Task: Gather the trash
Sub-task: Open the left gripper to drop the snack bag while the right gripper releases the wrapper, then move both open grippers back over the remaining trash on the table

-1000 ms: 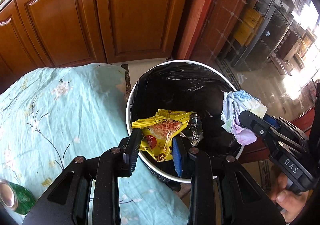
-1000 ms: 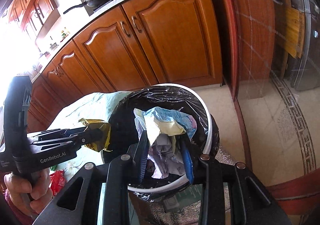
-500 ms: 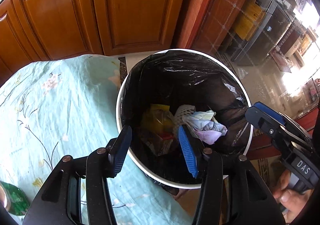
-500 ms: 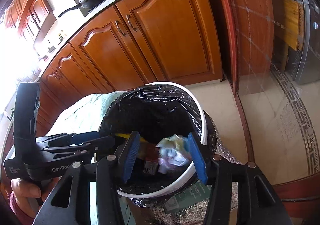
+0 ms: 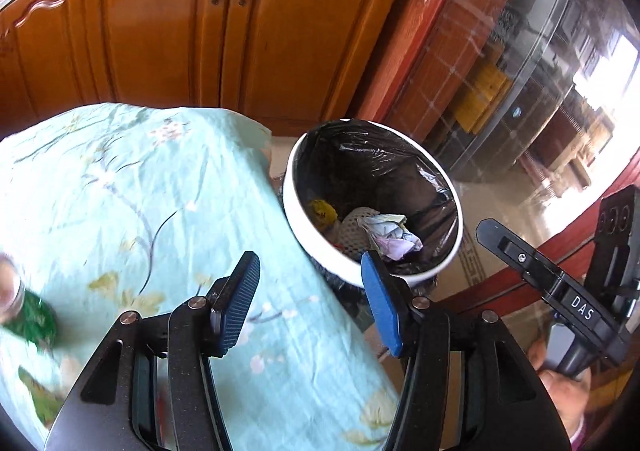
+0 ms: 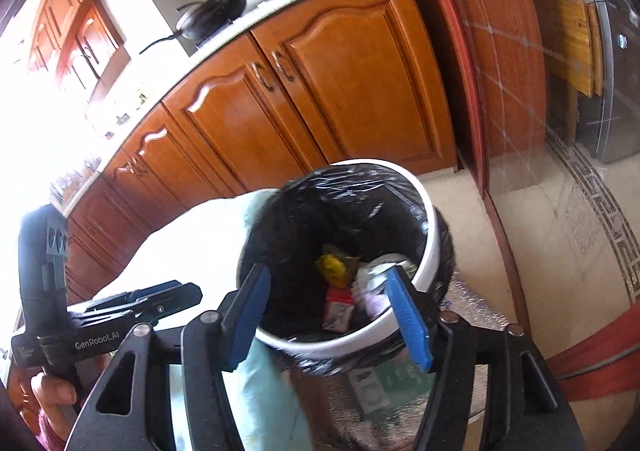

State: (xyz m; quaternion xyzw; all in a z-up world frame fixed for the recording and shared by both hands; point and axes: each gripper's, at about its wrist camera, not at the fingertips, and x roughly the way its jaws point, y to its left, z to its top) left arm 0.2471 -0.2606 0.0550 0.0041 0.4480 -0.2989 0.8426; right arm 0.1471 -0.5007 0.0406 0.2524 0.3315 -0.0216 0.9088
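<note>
The left gripper (image 5: 308, 301) is held with its fingers spread wide and empty over the tabletop (image 5: 120, 191) edge; the right gripper (image 6: 332, 315) is likewise parted, nothing between. Beyond them, the trash bin (image 5: 320, 247) (black-lined, white-rimmed) is seen holding a yellow wrapper (image 6: 332, 265) and crumpled paper (image 5: 390, 237). A green can (image 5: 28, 321) lies blurred on the cloth.

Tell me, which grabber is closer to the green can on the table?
Left. The left gripper hangs open over the tablecloth, with the green can just off to its side. The right gripper hangs open over the trash bin, beyond the table's edge.
</note>
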